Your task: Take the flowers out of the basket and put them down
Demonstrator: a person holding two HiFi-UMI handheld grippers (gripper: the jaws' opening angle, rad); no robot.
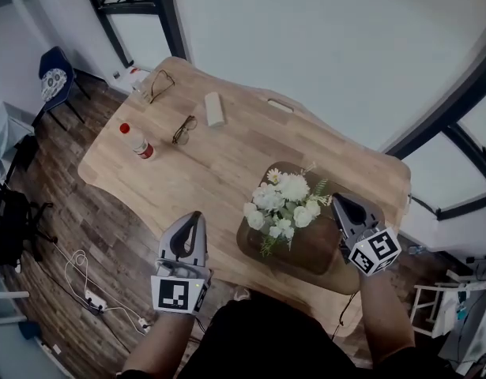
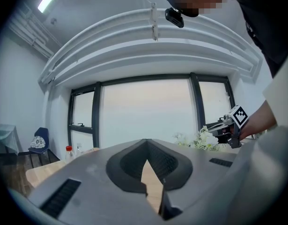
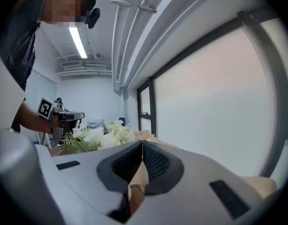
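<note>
A bunch of white flowers with green leaves [image 1: 284, 204] stands in a dark brown basket [image 1: 318, 251] near the front right of the wooden table [image 1: 219, 164]. My right gripper [image 1: 335, 198] hovers just right of the flowers over the basket's rim, jaws shut with nothing in them. At the table's front edge, left of the basket, my left gripper [image 1: 197, 214] is also shut and empty. The left gripper view has the flowers [image 2: 200, 139] to the right of the jaws. In the right gripper view the flowers [image 3: 104, 136] lie to the left.
On the far half of the table lie a red-capped bottle [image 1: 137, 142], two pairs of glasses [image 1: 184, 129], and a white box [image 1: 215, 109]. A blue chair [image 1: 54, 76] stands at the left. Cables [image 1: 84, 279] trail on the wood floor.
</note>
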